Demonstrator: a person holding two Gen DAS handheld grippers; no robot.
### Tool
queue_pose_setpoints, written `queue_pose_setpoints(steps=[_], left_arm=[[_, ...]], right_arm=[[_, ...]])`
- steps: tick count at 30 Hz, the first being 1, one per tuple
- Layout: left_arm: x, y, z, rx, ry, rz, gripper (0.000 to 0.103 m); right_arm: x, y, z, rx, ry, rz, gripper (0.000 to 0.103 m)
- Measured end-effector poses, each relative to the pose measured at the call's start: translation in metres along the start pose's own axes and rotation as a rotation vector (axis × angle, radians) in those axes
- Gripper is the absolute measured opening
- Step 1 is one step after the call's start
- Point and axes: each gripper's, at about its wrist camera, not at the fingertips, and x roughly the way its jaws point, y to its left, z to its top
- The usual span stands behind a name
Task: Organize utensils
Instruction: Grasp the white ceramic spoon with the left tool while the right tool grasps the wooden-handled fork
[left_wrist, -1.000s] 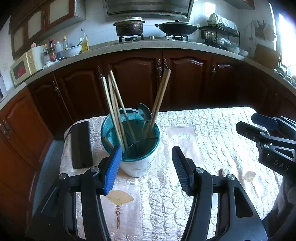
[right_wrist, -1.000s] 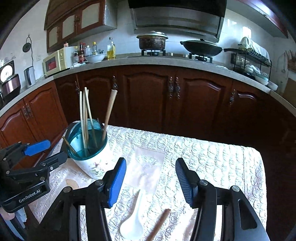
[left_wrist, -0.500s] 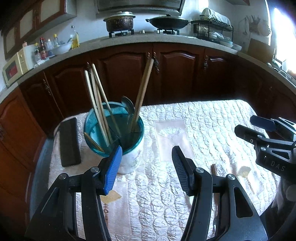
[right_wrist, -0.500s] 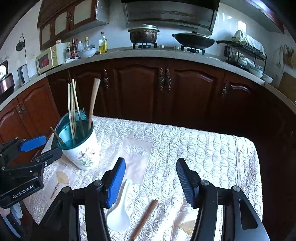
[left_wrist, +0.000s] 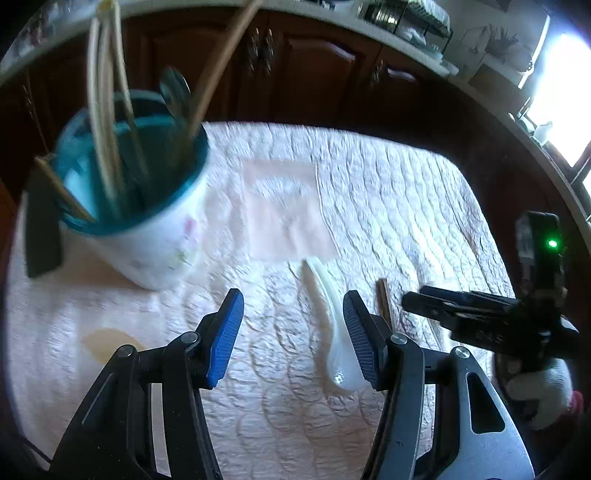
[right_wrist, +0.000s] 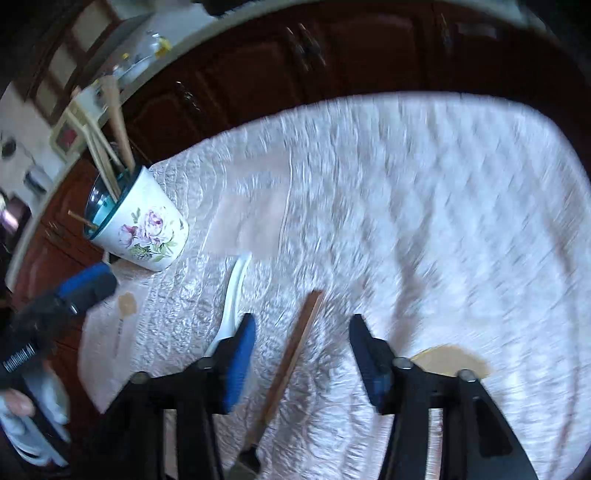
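A white floral utensil holder (left_wrist: 155, 236) with a teal rim stands at the left of the quilted table and holds several chopsticks and a metal spoon; it also shows in the right wrist view (right_wrist: 144, 229). A white ceramic spoon (left_wrist: 332, 332) lies on the cloth beside my open left gripper (left_wrist: 291, 332), close to its right finger. A brown-handled utensil (right_wrist: 291, 354) lies between the fingers of my open right gripper (right_wrist: 301, 354). The spoon's handle (right_wrist: 236, 291) lies just left of that gripper. Both grippers are empty.
A dark flat block (left_wrist: 42, 221) lies left of the holder. The white quilted cloth (right_wrist: 424, 206) covers the table, with dark wooden cabinets (left_wrist: 314, 62) close behind. My right gripper (left_wrist: 480, 321) shows at the right edge of the left wrist view.
Both grippers have tilted down and moved closer to the table. The spoon now lies by the left gripper and the brown utensil between the right gripper's fingers. Both frames are motion-blurred.
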Motion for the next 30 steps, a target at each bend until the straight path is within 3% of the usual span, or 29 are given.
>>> queue_pose_setpoints(steps=[4,7,8,15,19,21,26,30], left_arm=[[0.02,-0.004,0.004,-0.004,0.046,-0.019,0.056],[0.036,-0.009,0.012,0.005,0.074,-0.028,0.056],[0.043,-0.012,0.014,0.009,0.086,-0.029,0.056],[0.088,-0.022,0.026,0.014,0.143,0.003,0.052],[0.109,-0.026,0.029,0.024,0.181,0.015,0.035],[0.114,-0.026,0.031,0.026,0.179,0.032,0.021],[0.097,-0.016,0.03,-0.019,0.166,-0.05,0.011],[0.056,-0.007,0.024,-0.008,0.107,-0.089,0.012]], right_arm=[[0.024,-0.007,0.004,0.031,0.043,0.025,0.035],[0.037,-0.002,0.004,-0.018,0.064,-0.01,0.016],[0.037,-0.002,0.004,-0.038,0.059,-0.014,0.015],[0.019,-0.029,0.005,0.002,0.038,0.01,0.014],[0.016,-0.041,0.008,0.035,0.046,0.049,0.014],[0.015,-0.048,0.007,0.048,0.049,0.07,0.014],[-0.001,-0.049,0.008,0.046,0.025,0.118,0.013],[-0.025,-0.028,0.014,-0.018,-0.016,0.14,0.012]])
